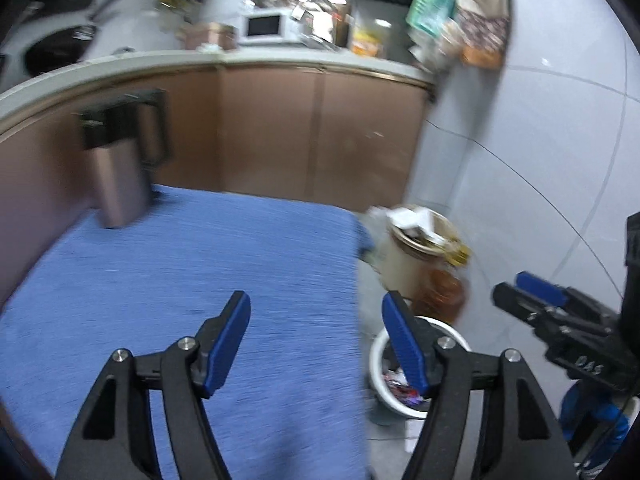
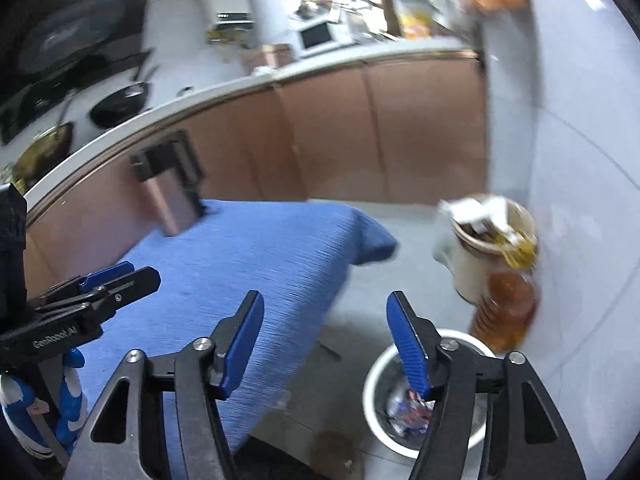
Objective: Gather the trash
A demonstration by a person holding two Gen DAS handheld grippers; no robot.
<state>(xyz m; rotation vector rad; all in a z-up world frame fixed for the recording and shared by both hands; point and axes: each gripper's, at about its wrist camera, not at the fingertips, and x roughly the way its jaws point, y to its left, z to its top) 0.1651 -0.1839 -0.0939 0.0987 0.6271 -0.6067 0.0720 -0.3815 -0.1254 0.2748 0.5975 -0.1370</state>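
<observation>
**Both hand-held grippers empty above the white bin**

The white bin (image 2: 424,396) stands on the floor just off the near right corner of the blue-covered counter (image 1: 180,280), and it is the landmark here. Crumpled wrappers (image 2: 408,408) lie inside it, so some trash is already collected. No loose trash shows on the blue cloth in either view, though both pictures are smeared by motion and small scraps could be missed.

The left hand-held gripper (image 1: 316,344) hangs over the counter's right edge, jaws wide, nothing between the blue pads. The bin lies just to its right and below, partly hidden behind its right finger. The right hand-held gripper (image 2: 326,344) is also wide and empty; the bin sits below and to the right of its jaws, its rim passing under the right finger. Of the two, the right one looks nearer to the bin's mouth, with the left beside it on the counter side.

Beyond the bin, against the wall, stands a beige bucket (image 2: 480,248) heaped with paper and scraps, with an amber bottle (image 2: 504,312) between it and the bin. A metal jug (image 1: 120,172) stands on the counter's far left corner, well apart from the bin.

The bin is round, so no long axis governs an approach. I judge the drop to be done; the next reach would need fresh trash, and none is plainly visible.
</observation>
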